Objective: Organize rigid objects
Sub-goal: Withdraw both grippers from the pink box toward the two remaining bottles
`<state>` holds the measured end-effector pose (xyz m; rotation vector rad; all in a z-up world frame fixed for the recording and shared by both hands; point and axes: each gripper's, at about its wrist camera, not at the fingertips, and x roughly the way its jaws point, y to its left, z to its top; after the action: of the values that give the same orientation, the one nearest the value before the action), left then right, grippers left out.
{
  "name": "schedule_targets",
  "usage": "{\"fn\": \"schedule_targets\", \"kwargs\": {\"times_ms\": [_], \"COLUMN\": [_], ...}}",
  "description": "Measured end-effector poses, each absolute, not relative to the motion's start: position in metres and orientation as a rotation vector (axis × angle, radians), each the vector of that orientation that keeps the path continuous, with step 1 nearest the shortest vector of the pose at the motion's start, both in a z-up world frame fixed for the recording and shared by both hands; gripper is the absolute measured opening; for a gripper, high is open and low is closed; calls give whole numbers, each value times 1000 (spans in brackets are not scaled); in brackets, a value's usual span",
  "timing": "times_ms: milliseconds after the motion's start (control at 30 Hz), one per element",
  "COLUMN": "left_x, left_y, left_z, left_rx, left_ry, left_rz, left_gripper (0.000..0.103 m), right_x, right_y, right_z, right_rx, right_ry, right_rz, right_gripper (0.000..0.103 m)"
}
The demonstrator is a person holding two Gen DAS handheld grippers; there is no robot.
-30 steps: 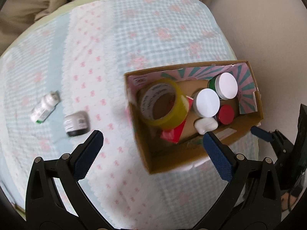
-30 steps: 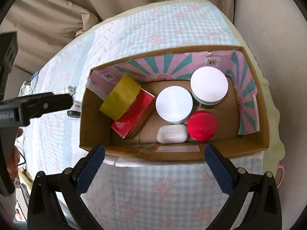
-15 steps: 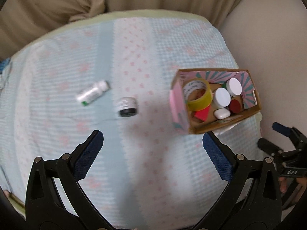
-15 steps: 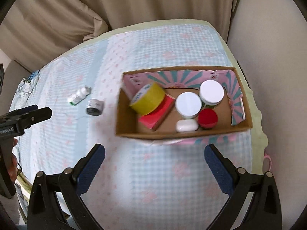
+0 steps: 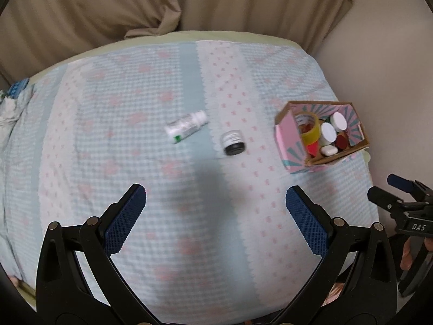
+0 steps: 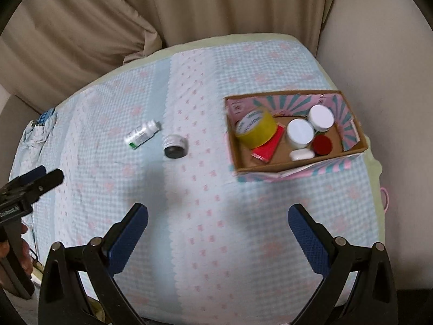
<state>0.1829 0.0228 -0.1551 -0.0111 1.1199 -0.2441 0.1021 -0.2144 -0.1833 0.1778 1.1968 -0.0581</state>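
While both grippers hang above the checked blue-and-pink cloth (image 5: 151, 103), neither has anything in it: the left gripper (image 5: 216, 214) is spread wide and so is the right gripper (image 6: 218, 233), blue pads well apart. Out on the cloth a white bottle (image 5: 186, 130) lies on its side, and just beside it sits a small dark jar (image 5: 233, 143), tipped over too by the look of it, though it's a bit blurry. Over near the right edge there's the cardboard box (image 6: 297, 162) with the striped lining, holding a yellow tape roll (image 6: 255, 128) leaning on a red packet (image 6: 268, 147), two white-lidded jars (image 6: 300, 132), a red lid (image 6: 322, 145) and a little white case (image 6: 301, 154).
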Motion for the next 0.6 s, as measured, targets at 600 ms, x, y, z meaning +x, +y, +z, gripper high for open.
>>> {"fn": "schedule_targets", "kwargs": {"times_ms": [600], "left_x": [258], "left_y": [86], "left_z": [-241], "left_rx": [209], "left_ry": [1221], "left_rz": [-313], "left_gripper": [103], "right_x": [131], "right_y": [-104], "right_z": [-293], "right_rx": [253], "right_ry": [1333], "right_rz": [-75], "right_gripper": [103]}}
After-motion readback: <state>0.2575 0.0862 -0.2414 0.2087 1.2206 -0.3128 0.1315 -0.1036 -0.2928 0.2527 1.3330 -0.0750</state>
